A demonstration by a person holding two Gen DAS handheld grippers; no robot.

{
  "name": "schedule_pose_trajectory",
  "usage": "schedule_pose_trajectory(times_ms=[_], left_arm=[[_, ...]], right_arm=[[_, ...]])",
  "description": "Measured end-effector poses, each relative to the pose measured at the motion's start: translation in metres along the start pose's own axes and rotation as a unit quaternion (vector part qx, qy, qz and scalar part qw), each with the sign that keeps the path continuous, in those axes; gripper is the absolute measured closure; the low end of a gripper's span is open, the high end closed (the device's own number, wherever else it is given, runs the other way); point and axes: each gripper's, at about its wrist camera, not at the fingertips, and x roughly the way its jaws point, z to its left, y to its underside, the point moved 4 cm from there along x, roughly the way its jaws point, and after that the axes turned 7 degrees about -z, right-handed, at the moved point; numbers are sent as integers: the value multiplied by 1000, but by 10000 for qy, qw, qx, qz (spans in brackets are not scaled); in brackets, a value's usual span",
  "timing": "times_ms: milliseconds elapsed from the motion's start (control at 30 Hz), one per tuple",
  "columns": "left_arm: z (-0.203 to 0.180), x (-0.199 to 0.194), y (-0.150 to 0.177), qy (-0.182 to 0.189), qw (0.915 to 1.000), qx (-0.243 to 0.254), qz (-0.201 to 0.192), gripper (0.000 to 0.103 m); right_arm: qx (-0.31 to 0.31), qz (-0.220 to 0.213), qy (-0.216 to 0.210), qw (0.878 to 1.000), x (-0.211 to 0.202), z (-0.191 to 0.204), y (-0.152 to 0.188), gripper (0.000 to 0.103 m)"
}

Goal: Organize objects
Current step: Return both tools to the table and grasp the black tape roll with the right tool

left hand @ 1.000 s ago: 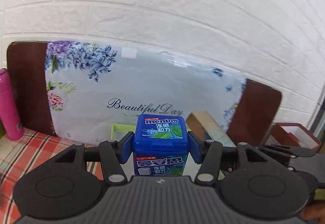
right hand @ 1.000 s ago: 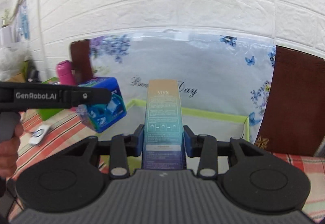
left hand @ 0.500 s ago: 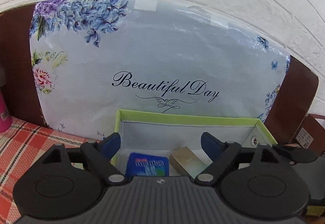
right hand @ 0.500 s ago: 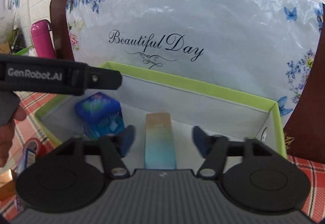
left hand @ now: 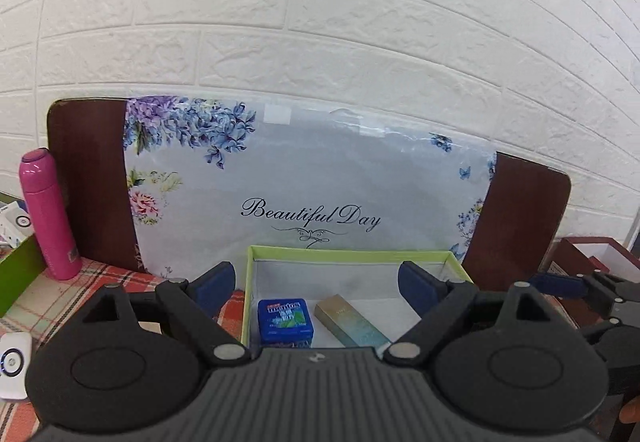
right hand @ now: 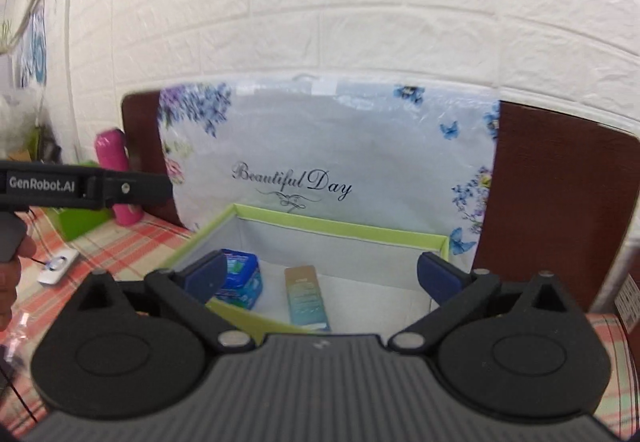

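A blue Mentos tub and a slim gold-to-teal carton lie side by side on the floor of a green-rimmed storage box. My left gripper hangs in front of and above the box; its jaws are opening wide and nothing sits between them. In the right wrist view the same tub and carton rest inside the box. My right gripper is also held back from the box, jaws opening, with nothing between its pads.
A floral "Beautiful Day" board leans on the white brick wall behind the box. A pink bottle and a green bin stand at left, a white device lies on the plaid cloth, and a dark red box sits at right.
Both grippers let go: the Mentos tub and the carton dropped into the green-rimmed box. The jaws spread wide and both grippers drew back from the box.
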Motion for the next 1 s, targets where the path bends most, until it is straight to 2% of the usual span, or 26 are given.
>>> schedule_pose_trajectory(times_ms=[200, 300, 400, 600, 767, 1000], left_arm=[[-10, -63, 30, -16, 10000, 79, 3, 11], [-12, -83, 50, -20, 10000, -16, 77, 10], [-13, -94, 74, -20, 9994, -150, 320, 10], [-15, -105, 121, 44, 9967, -199, 790, 10], [-2, -113, 153, -93, 9933, -321, 1109, 10], [29, -118, 165, -462, 9902, -574, 1190, 10]], right_arm=[[168, -276, -56, 9995, -67, 16, 21, 0], [284, -198, -74, 9994, -88, 22, 39, 0], [378, -99, -83, 9992, -104, 28, 60, 0], [531, 218, -61, 9983, -123, 39, 102, 0], [595, 539, -79, 9967, -127, 50, 137, 0], [559, 845, -126, 9948, -131, 65, 165, 0]])
